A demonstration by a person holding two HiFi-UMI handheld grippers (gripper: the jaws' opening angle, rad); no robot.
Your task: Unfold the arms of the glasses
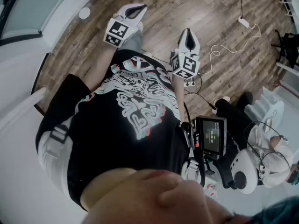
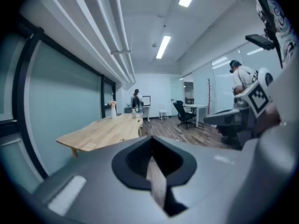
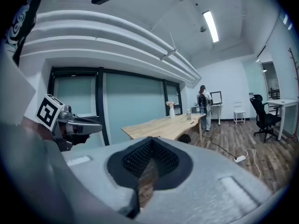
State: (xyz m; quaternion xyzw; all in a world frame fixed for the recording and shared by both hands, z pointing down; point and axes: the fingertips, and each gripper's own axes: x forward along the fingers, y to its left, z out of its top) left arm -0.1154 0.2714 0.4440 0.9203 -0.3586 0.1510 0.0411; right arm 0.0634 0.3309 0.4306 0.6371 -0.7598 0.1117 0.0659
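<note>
Both claws shut, holding nothing
The left claw (image 1: pixel 137 10) and right claw (image 1: pixel 188 33) hang over the wood floor (image 1: pixel 219 17) (a long surface (image 3: pixel 161 125) seems far off).

My black T-shirt (image 1: pixel 140 125) carries a white swirl print; left tongs (image 1: pixel 136 8) and right tongs (image 1: pixel 188 33) are pale grey.

The right tool (image 3: pixel 148 169) fills the lower frame, its jaws pressed together with nothing between them. The left tool (image 3: pixel 80 126) shows at mid-left. Beyond, mid-frame, a person (image 3: pixel 204 104) stands by a wooden worktop (image 3: pixel 161 125).
</note>
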